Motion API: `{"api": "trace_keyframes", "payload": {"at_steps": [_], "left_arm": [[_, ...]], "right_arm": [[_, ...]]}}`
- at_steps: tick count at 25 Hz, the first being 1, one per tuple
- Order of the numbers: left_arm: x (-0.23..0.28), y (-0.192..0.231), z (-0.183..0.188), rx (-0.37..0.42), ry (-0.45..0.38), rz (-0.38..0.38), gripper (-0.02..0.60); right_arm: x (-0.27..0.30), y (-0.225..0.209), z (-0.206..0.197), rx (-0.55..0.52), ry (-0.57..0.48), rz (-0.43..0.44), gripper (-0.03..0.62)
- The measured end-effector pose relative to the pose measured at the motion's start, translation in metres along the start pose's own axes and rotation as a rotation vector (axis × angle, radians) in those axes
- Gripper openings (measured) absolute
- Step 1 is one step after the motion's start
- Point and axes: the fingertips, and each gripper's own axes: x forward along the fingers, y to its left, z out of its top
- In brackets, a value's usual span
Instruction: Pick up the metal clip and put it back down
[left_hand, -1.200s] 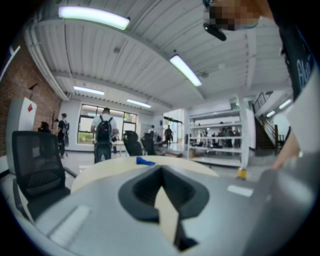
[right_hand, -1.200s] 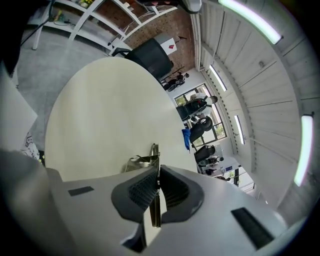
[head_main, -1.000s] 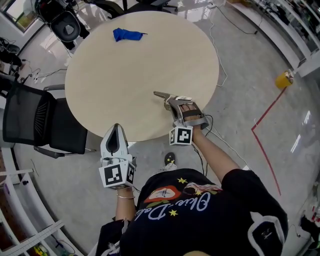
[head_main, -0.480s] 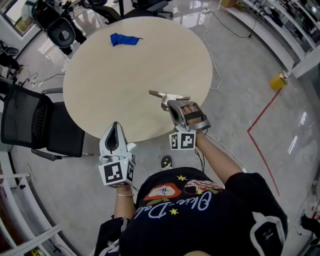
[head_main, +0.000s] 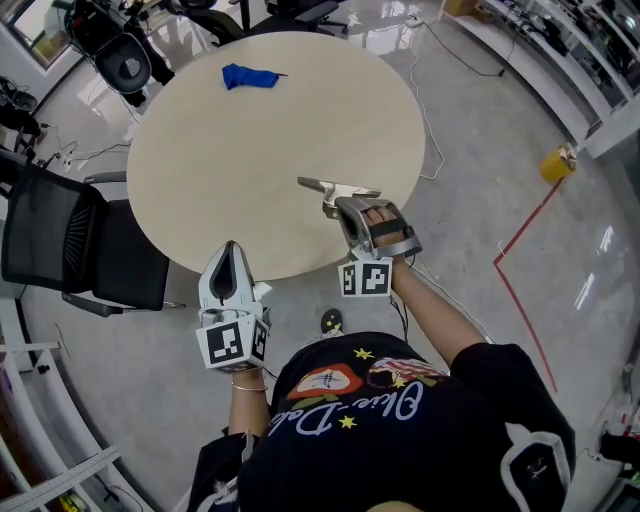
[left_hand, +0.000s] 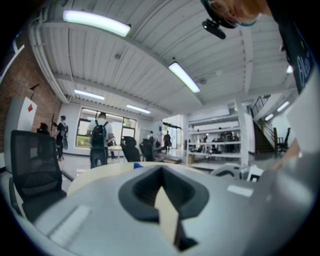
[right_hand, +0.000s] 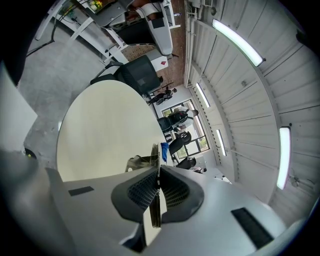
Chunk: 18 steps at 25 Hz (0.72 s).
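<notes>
The clip (head_main: 335, 188) is grasped by the right gripper (head_main: 343, 207) over the near right part of the counter (head_main: 250, 170), inside its edge. In the right gripper view the fingers (right_hand: 175, 192) are clenched on a thin metal plate seen edge-on (right_hand: 151, 161), which sticks out a little beyond the tips.

In the head view the long axis of the clip lies across the line of the fingers. It is held near its right end, and most of its length reaches to the left, toward the middle of the counter. Whether the clip touches the counter or is held just above it cannot be told from these views.

The left gripper (head_main: 232, 252) is held at the near rim of the counter, well apart from the clip. Its fingers are pressed together with nothing between them. A blue cloth (head_main: 248, 76) lies at the far side of the counter, far from both grippers.

The picking up seems to be done, and the putting down seems to be what is left. It is judged that the clip should be lowered flat, with its long free end kept level, before the fingers are released. Otherwise that end may touch first and the clip may turn in the grasp.
</notes>
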Motion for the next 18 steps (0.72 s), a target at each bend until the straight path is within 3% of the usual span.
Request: {"api": "trace_keyframes", "payload": {"at_steps": [10, 18], "left_arm": [[-0.002, 0.010, -0.006, -0.021, -0.002, 0.014, -0.002], [-0.023, 0.036, -0.020, -0.023, 0.051, 0.089, -0.002]], "right_arm": [[-0.013, -0.028, 0.012, 0.076, -0.035, -0.056, 0.017], [0.050, 0.040, -0.005, 0.009, 0.015, 0.151, 0.017]]}}
